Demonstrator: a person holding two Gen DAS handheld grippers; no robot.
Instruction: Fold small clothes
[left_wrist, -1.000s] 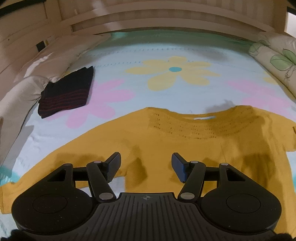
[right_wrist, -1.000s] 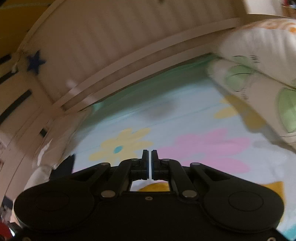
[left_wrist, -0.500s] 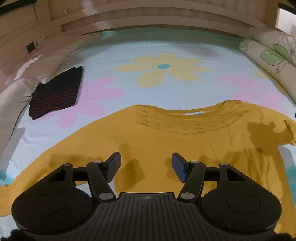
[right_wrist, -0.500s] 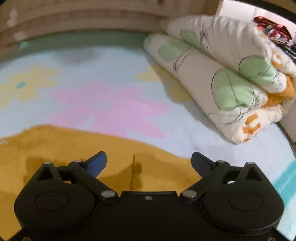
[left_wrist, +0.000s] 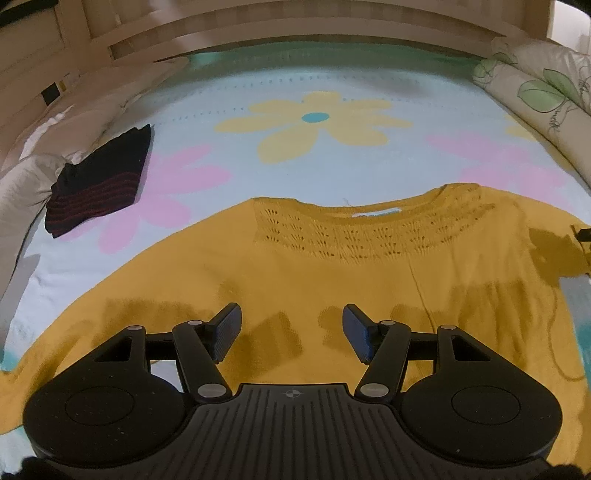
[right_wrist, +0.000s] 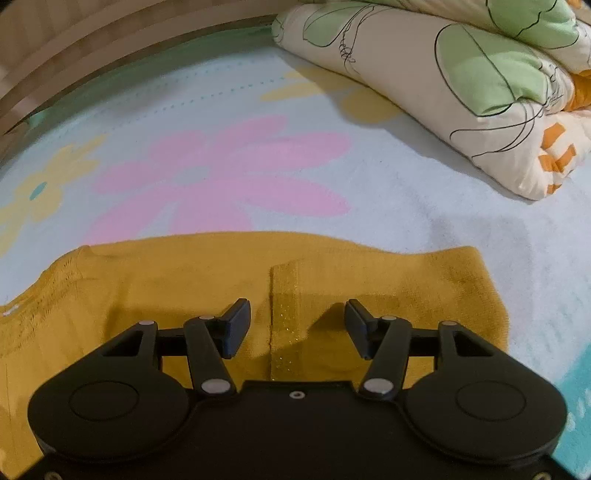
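Note:
A mustard-yellow knit top (left_wrist: 332, 280) lies spread flat on the flowered bedsheet (left_wrist: 314, 155), neckline toward the headboard. My left gripper (left_wrist: 291, 328) hovers open over the lower middle of the top, nothing between its fingers. In the right wrist view the same top (right_wrist: 166, 280) shows its right sleeve, with a glittery seam (right_wrist: 282, 325) running between the fingers of my right gripper (right_wrist: 297, 326). That gripper hangs just above the sleeve; its jaws are closing, and the pads are clear of the cloth.
A folded dark garment with red stripes (left_wrist: 99, 184) lies at the left beside pale pillows (left_wrist: 29, 177). A rolled quilt with green leaves (right_wrist: 461, 81) lines the right side. The wooden headboard (left_wrist: 295, 29) bounds the far edge.
My right gripper dropped from facing the headboard down to the top's right sleeve; its jaws went from shut to wide, then narrowed. The left gripper barely shifted and stayed open.

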